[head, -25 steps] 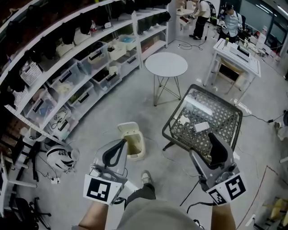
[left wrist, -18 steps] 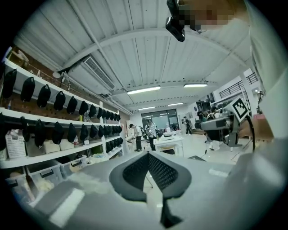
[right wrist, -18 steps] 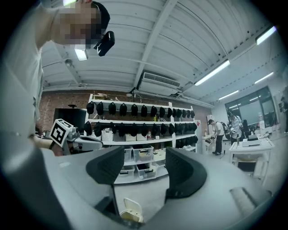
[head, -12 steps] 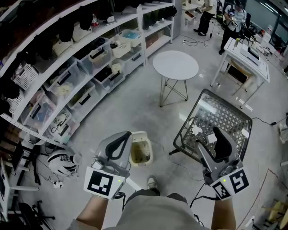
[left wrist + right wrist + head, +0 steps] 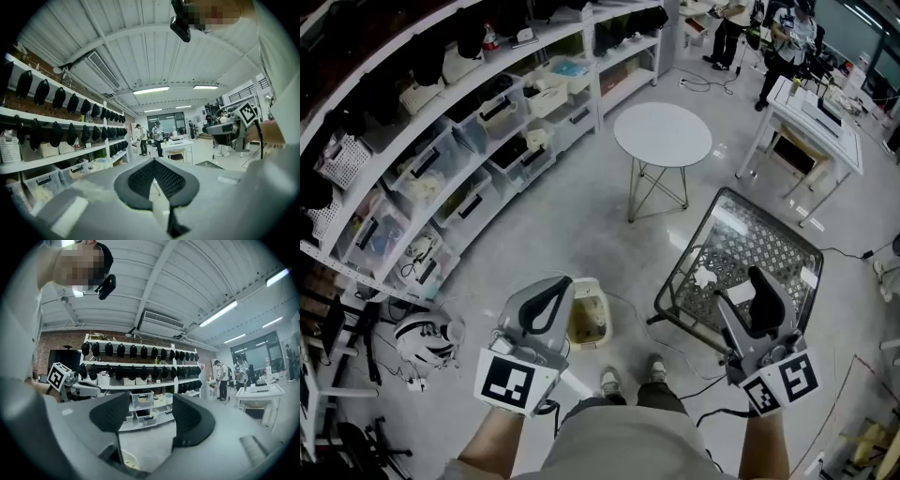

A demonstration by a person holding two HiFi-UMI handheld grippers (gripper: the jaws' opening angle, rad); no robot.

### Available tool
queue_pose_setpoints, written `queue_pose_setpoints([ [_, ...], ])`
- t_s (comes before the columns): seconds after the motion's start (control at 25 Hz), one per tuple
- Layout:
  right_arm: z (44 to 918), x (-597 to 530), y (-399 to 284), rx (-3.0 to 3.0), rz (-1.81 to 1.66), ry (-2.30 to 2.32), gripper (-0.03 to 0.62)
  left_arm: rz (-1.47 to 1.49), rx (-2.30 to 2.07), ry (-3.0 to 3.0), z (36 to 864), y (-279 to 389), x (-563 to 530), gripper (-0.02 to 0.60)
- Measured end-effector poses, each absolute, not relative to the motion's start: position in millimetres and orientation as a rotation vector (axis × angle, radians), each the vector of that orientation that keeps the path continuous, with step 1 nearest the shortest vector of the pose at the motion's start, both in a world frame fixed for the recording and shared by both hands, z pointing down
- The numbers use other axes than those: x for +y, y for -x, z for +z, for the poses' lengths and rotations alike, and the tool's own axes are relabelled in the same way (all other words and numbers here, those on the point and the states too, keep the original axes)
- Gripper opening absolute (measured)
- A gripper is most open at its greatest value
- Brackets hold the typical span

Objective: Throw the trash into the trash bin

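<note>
The trash bin [image 5: 588,316], a small cream one with its top open, stands on the concrete floor. My left gripper [image 5: 553,295] hovers just left of the bin; its dark pads meet at the tips [image 5: 156,164] with nothing between them. A low black wire-mesh table [image 5: 787,246] stands to the right. On it lie a crumpled white paper [image 5: 705,277] and a flat white piece [image 5: 739,293]. My right gripper [image 5: 766,289] hangs over the table's near edge, beside the flat piece. Its jaws [image 5: 150,414] stand apart and hold nothing.
Long white shelves with clear storage boxes [image 5: 441,169] run along the left. A round white table [image 5: 663,134] stands beyond the bin, a white desk [image 5: 811,122] at the far right, with people [image 5: 787,37] behind it. A white helmet [image 5: 422,333] and cables lie near the shelf foot.
The person has stepped forward: the bin and the mesh table have come closer under both grippers. Both shoes now show at the bottom. Neither gripper's jaws have changed.
</note>
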State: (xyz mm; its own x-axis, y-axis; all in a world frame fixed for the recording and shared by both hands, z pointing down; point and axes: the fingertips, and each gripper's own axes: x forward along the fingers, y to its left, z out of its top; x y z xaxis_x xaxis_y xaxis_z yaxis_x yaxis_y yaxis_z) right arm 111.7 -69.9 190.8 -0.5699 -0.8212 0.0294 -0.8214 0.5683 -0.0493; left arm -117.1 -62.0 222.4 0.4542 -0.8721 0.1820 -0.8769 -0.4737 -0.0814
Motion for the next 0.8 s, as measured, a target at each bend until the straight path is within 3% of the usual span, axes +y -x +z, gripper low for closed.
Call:
queue_pose_setpoints([
  [0.4, 224, -128, -172, -2.751, 0.138, -1.437, 0.291, 0.405, -1.596, -2.661, 233, 61, -107, 0.002],
  [0.8, 346, -198, -212, -2.573, 0.319, -1.433, 0.291, 0.479, -1.462, -2.656, 295, -3, -173, 0.002],
])
